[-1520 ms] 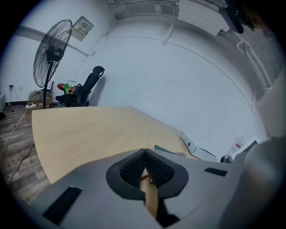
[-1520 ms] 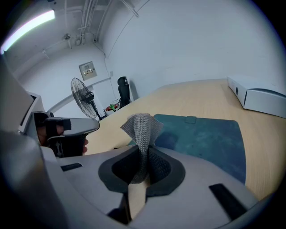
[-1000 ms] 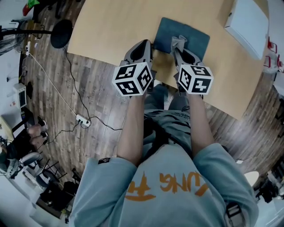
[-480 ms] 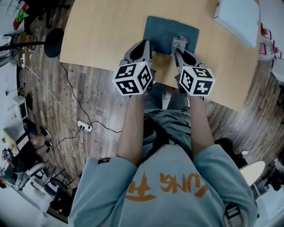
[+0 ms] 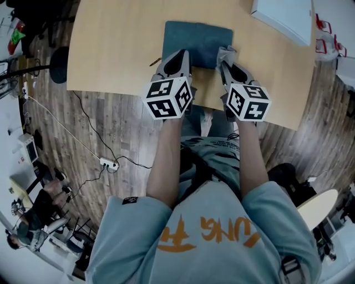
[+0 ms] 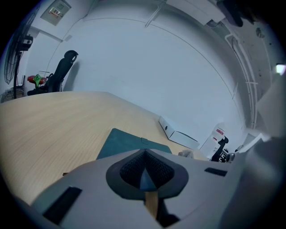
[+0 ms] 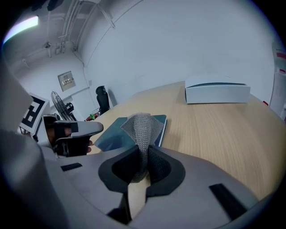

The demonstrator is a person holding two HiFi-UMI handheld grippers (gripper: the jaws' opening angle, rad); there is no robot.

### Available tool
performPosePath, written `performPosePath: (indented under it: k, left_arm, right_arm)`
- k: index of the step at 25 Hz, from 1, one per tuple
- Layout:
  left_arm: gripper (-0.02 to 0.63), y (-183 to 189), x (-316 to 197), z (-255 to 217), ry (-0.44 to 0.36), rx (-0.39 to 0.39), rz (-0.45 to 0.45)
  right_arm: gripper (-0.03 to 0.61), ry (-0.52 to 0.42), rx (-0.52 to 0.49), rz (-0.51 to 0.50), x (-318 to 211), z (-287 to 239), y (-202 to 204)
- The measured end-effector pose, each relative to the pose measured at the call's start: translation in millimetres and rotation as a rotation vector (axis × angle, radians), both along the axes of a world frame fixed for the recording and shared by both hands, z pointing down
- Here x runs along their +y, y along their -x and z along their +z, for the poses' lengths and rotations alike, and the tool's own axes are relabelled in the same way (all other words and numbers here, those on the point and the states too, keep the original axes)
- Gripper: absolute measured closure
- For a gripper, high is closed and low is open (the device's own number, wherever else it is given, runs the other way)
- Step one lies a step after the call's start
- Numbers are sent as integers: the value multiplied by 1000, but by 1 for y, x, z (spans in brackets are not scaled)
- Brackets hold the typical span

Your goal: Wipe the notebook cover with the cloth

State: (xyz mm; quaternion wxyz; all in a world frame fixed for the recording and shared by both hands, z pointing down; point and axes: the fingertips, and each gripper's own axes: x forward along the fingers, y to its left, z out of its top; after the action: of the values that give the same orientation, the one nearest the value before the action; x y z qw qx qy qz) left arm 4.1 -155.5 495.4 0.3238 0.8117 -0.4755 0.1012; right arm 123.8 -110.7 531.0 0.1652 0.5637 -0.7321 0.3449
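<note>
Teal notebook [image 5: 197, 40] lay on the wooden table [image 5: 116, 44], further left than before, its near edge by the left gripper [image 5: 176, 60], whose jaws were pressed together, empty. The right gripper [image 5: 228, 65] stayed clenched on the grey cloth [image 5: 226, 53] at the notebook's near right corner.

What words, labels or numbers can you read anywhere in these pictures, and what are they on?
Nothing reads clearly.
Orange print on the person's shirt: upside down, not legible for certain.
Red-and-white label beyond the table: too small.
Marker cubes: square patterns only, no words.
Notebook, cloth, white box: no print visible.
</note>
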Motion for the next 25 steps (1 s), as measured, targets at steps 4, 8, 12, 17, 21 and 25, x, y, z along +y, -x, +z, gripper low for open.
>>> performPosePath:
  k: [4, 8, 12, 17, 21, 25]
  left_arm:
    - [597, -13, 1, -2, -5, 14, 6]
    - [597, -10, -2, -6, -11, 34, -13]
    - [597, 13, -8, -13, -20, 42, -66]
    - [597, 47, -15, -21, -30, 38, -131]
    - [597, 75, -20, -24, -32, 35, -172]
    - [597, 96, -25, -27, -35, 29, -203]
  right_arm:
    - [548, 9, 16, 16, 5, 0, -14]
    - [548, 24, -39, 48, 5, -4, -18]
    - [548, 2, -62, 49, -10, -17, -11]
    - [548, -21, -68, -9, -30, -30, 19]
    - [548, -23, -65, -75, -42, -34, 53]
    - [548, -30, -69, -126, -53, -37, 80]
